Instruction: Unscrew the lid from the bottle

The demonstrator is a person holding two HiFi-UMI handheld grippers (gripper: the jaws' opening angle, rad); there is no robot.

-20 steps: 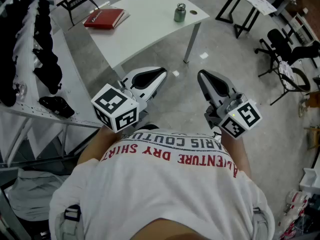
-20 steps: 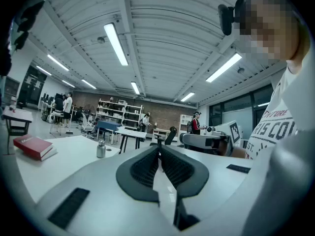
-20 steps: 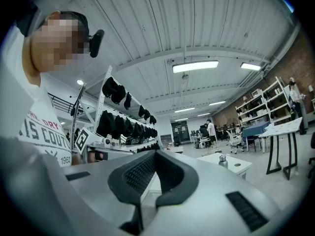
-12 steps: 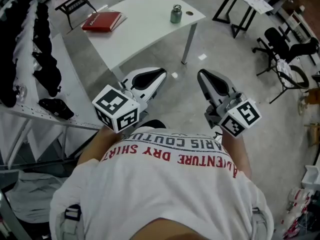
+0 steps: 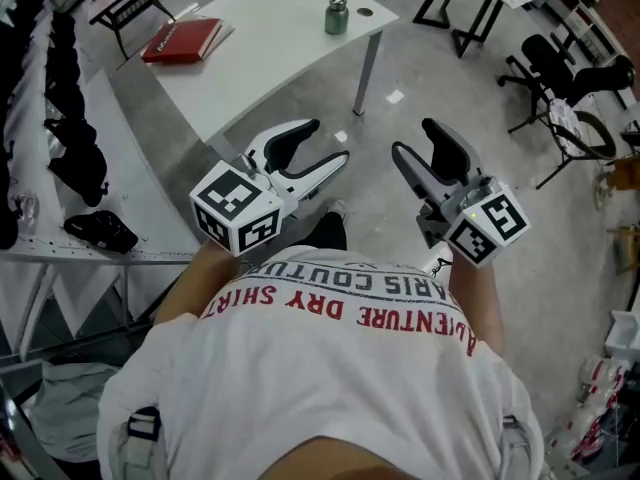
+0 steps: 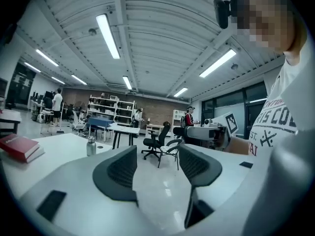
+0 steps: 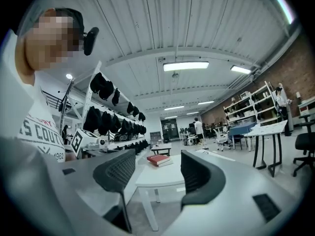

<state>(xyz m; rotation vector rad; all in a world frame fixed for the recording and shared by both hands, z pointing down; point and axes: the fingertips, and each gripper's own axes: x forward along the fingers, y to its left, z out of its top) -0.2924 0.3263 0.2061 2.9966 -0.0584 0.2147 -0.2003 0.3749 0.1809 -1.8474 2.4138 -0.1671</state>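
A small green metal bottle with a silver lid stands near the far corner of the white table. It also shows small and upright in the left gripper view. Both grippers are held in the air in front of the person's chest, well short of the table. My left gripper is open with nothing between its dark ribbed pads. My right gripper is open and empty too, and in its own view it looks toward the table.
A red book lies at the table's left end, also seen as the red book. A clothes rack with dark garments runs along the left. Office chairs and black-legged tables stand to the right on the grey floor.
Both grippers have rolled, so each now shows its two jaws apart instead of edge-on. The table and bottle have slid up and left in the head view.
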